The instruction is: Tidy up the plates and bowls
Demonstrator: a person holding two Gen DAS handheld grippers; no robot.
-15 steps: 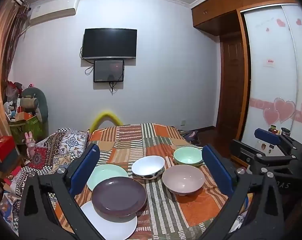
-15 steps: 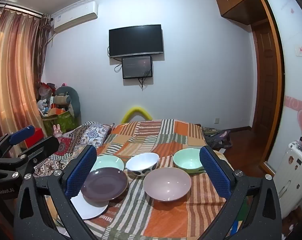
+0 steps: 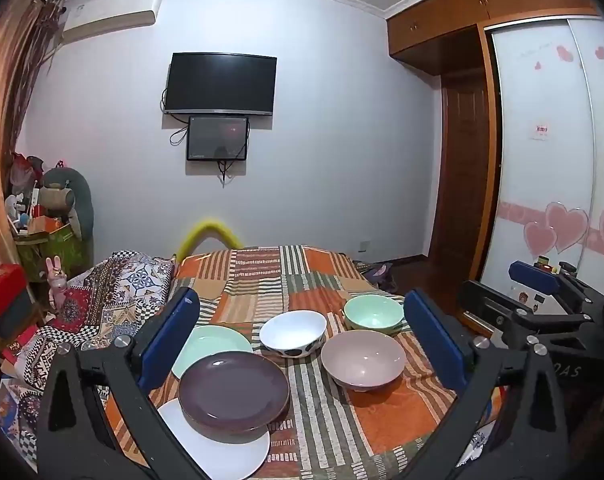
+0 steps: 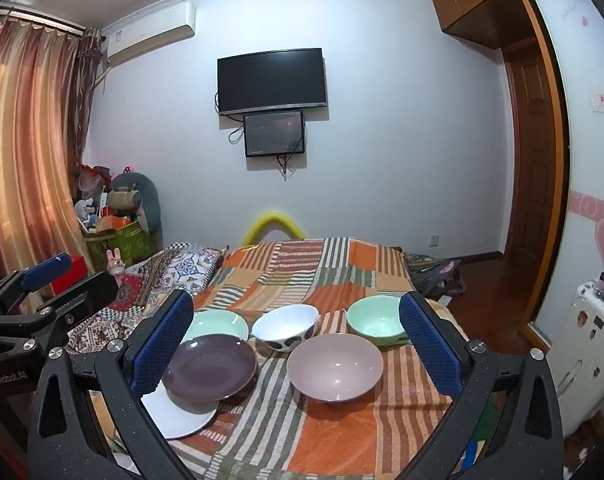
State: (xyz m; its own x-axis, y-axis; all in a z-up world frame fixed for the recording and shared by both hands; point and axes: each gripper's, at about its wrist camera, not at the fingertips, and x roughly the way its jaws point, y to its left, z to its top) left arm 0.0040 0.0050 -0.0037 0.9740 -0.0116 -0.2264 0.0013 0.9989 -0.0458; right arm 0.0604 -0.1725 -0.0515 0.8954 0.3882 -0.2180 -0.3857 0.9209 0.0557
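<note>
On a table under a striped patchwork cloth [image 3: 261, 276] a purple plate [image 3: 233, 390] rests partly on a white plate [image 3: 221, 450]. Behind them lies a green plate [image 3: 215, 344]. To the right stand a white spotted bowl [image 3: 293, 332], a green bowl [image 3: 374, 312] and a pink bowl [image 3: 364, 358]. My left gripper [image 3: 299, 300] is open, above the near edge, touching nothing. My right gripper [image 4: 295, 300] is open too and empty. In its view I see the purple plate [image 4: 209, 366], white bowl [image 4: 285, 326], pink bowl [image 4: 336, 364] and green bowl [image 4: 376, 322].
A patterned quilt [image 3: 113, 292] lies to the left of the table. Boxes and toys [image 3: 49, 232] are piled in the left corner. A white suitcase [image 4: 582, 344] stands at the right by the wardrobe doors [image 3: 542, 160]. A TV [image 3: 221, 84] hangs on the far wall.
</note>
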